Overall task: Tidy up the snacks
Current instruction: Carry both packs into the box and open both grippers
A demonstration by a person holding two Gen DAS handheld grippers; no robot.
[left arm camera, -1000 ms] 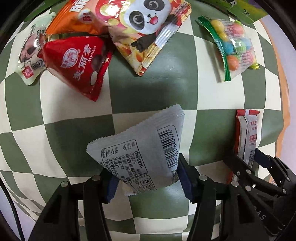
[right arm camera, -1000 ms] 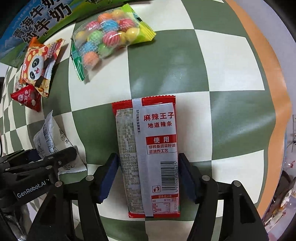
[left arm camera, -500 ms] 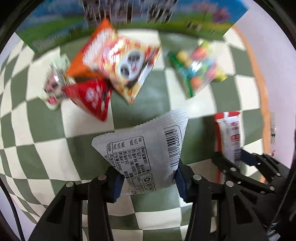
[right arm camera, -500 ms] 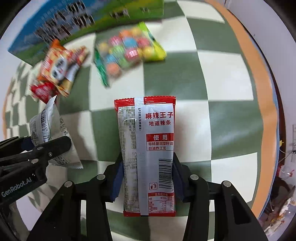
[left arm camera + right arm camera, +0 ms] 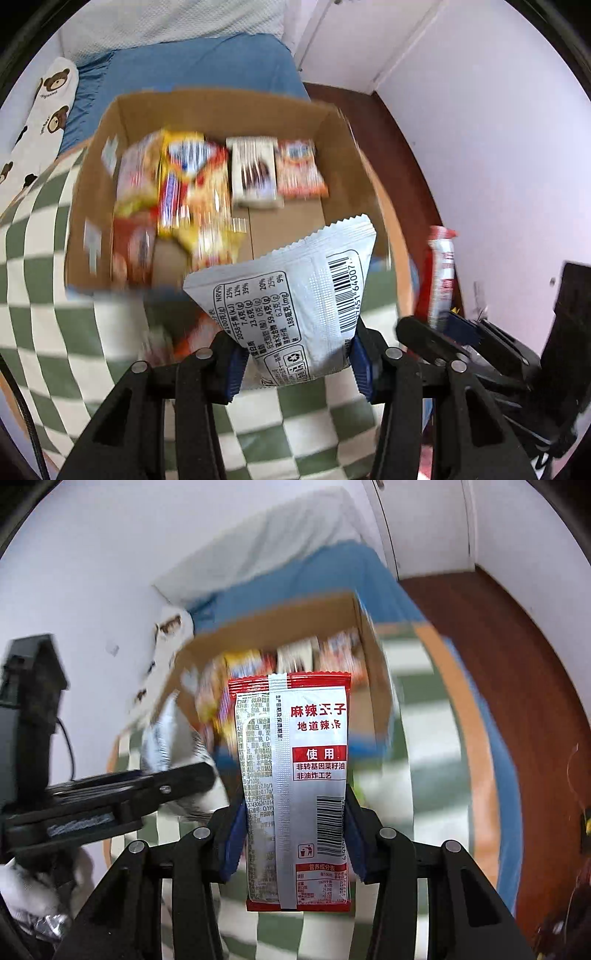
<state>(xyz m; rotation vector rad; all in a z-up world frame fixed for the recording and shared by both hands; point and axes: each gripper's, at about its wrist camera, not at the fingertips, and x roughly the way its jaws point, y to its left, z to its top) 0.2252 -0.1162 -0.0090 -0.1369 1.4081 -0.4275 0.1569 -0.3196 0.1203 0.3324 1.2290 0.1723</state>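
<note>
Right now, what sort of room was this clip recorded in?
Most likely a bedroom at home. Behind the open cardboard box of snacks lies a bed with a blue sheet and a white bear-print pillow; the box sits on a green-and-cream checked tablecloth.

The left gripper (image 5: pixel 295 363) is matte black plastic with 2 angular fingers, each lined with a blue pad (image 5: pixel 236 371) and dotted with round silver screws (image 5: pixel 204 353). A thin black cable (image 5: pixel 26 417) runs at 8 o'clock. The right gripper (image 5: pixel 293 836) matches: black frame, blue pads (image 5: pixel 232 838), silver screws (image 5: pixel 201 832).
</note>
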